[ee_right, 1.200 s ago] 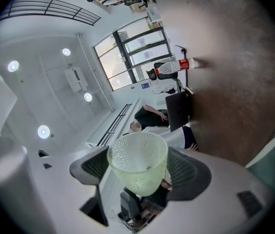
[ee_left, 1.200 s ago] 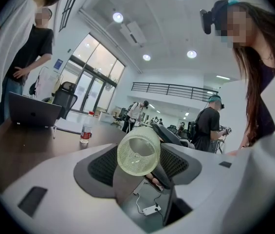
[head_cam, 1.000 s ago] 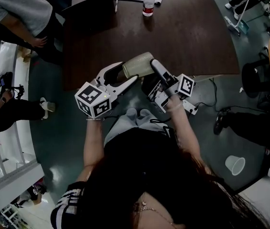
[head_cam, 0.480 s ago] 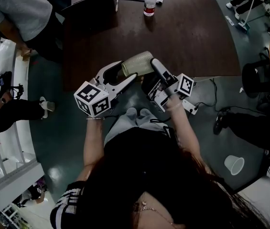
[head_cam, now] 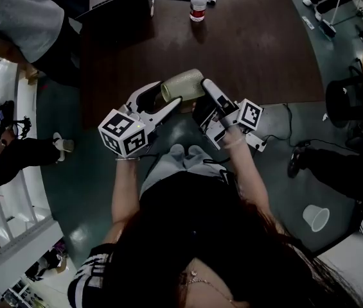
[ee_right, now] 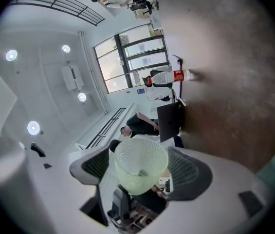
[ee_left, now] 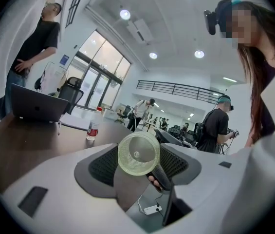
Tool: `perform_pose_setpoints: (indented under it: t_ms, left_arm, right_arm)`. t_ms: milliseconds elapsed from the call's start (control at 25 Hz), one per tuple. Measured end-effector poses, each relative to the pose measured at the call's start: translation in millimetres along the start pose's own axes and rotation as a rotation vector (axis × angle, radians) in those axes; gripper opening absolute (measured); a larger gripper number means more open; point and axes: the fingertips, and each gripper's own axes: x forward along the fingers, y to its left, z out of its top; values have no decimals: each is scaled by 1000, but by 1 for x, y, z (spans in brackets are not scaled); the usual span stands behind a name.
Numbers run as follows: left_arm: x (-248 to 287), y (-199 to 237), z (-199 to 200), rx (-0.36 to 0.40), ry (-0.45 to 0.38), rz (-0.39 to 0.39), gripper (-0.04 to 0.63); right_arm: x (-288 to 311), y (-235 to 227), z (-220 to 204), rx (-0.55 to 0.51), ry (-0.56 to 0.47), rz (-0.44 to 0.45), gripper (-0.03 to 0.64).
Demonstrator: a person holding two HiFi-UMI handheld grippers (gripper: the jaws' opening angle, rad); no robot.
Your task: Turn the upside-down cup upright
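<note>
**Cup held in mid-air between two grips**

The pale yellow-green translucent plastic cup (head_cam: 182, 85) lies on its side between the jaws of both grippers. The left gripper (ee_left: 139, 162) appears clamped wide across one end. The right gripper (ee_right: 141, 165) appears closed on the other end, jaw tips facing the left's. The dark brown wooden table (head_cam: 252, 43) lies beyond both sets of tips. If one pair lets go before the other grips firmly, the thin wall may buckle or slip, and the cup could fall short of the table.

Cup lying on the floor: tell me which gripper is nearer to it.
Right. In the head view the right gripper sits up-left of the floor cup; the left gripper is farther left, across the held cup.
</note>
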Motion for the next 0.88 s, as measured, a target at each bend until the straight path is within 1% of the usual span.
perform_pose_setpoints:
  t_ms: [280, 400, 520, 720, 880]
  left_arm:
    - [10, 12, -10, 5, 46, 7, 275]
    - [11, 15, -15, 3, 63, 8, 272]
    - [13, 16, -20, 4, 81, 10, 270]
    - [16, 22, -29, 37, 138, 28, 270]
    - [19, 34, -38, 82, 206, 52, 270]
  right_arm:
    - [-8, -20, 15, -63, -32, -86, 382]
    - [-11, -25, 18, -63, -45, -96, 382]
    - [-13, -28, 19, -85, -49, -119, 382]
    - [-22, -37, 27, -160, -70, -197, 383]
    - [-30, -44, 35, -188, -101, -245, 382]
